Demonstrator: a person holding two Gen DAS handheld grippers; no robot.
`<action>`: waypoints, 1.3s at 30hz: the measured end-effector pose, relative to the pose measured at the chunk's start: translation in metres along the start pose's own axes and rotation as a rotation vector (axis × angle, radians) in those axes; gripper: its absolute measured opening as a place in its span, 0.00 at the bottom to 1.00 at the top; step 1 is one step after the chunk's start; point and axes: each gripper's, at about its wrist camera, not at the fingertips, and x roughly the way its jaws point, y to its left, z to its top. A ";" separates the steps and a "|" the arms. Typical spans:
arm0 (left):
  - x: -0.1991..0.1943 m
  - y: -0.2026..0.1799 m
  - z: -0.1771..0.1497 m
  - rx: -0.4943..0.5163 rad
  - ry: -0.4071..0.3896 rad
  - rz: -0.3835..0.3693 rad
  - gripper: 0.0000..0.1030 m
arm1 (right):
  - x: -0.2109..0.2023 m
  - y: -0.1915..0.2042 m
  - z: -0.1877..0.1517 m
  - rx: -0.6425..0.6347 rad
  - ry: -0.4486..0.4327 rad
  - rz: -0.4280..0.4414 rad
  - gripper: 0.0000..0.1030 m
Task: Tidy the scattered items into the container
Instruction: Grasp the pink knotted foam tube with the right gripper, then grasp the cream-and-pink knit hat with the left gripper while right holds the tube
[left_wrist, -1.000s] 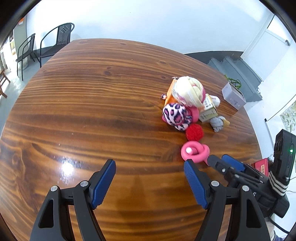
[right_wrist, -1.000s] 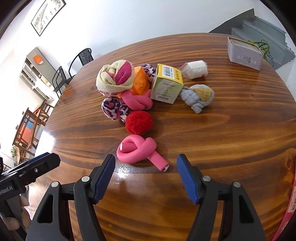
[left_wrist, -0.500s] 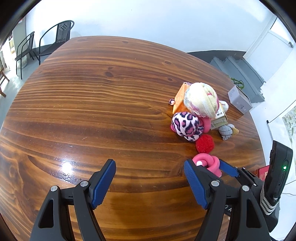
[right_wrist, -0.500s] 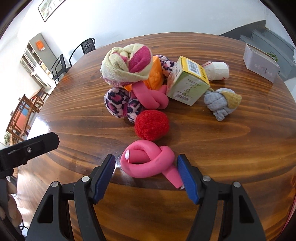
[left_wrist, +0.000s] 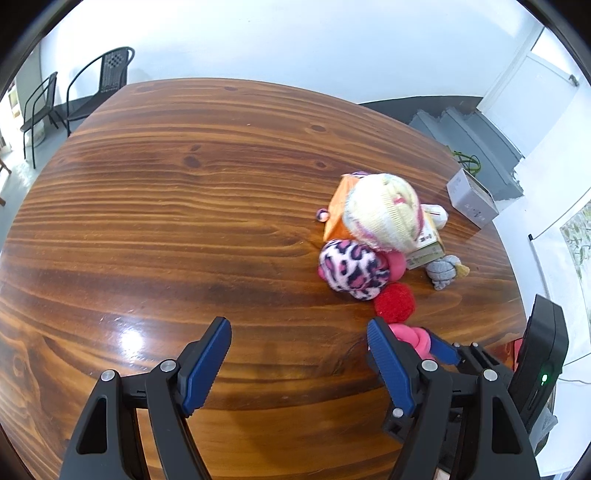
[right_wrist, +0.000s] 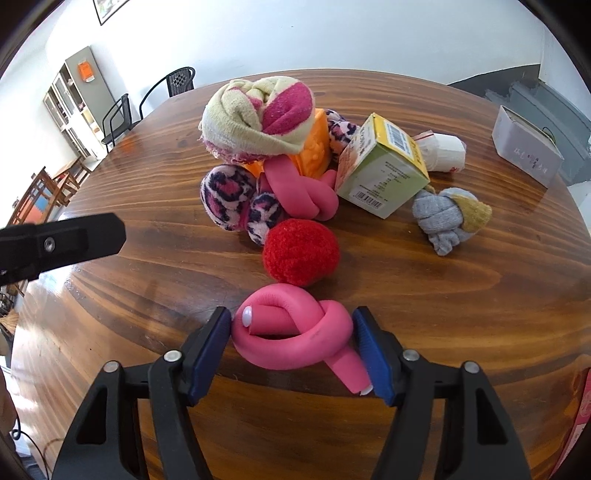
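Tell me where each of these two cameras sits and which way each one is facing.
Left wrist view: sits on the left gripper, looking down and forward across the wooden table; its open jaws frame bare wood, the right gripper at lower right.
Right wrist view: sits on the right gripper, looking down at the pink knotted tube between its jaws, which have just been closing; the left gripper's finger shows at left.
Shared: the table, tube, red pom-pom and sock pile.

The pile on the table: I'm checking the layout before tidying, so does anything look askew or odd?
Yes. The green carton sits tipped on an edge, leaning against the heap rather than flat. The rolled cream-and-pink sock perches on top of the orange toy. Nothing looks spilled or damaged.
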 end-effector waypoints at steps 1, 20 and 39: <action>0.001 -0.004 0.002 0.006 -0.001 -0.004 0.75 | -0.001 -0.003 -0.001 0.006 0.000 -0.001 0.67; 0.031 -0.063 0.054 0.109 -0.059 -0.025 0.82 | -0.019 -0.046 -0.018 0.115 -0.013 -0.015 0.66; 0.047 -0.065 0.058 0.176 -0.092 -0.031 0.68 | -0.024 -0.046 -0.019 0.153 -0.015 -0.014 0.66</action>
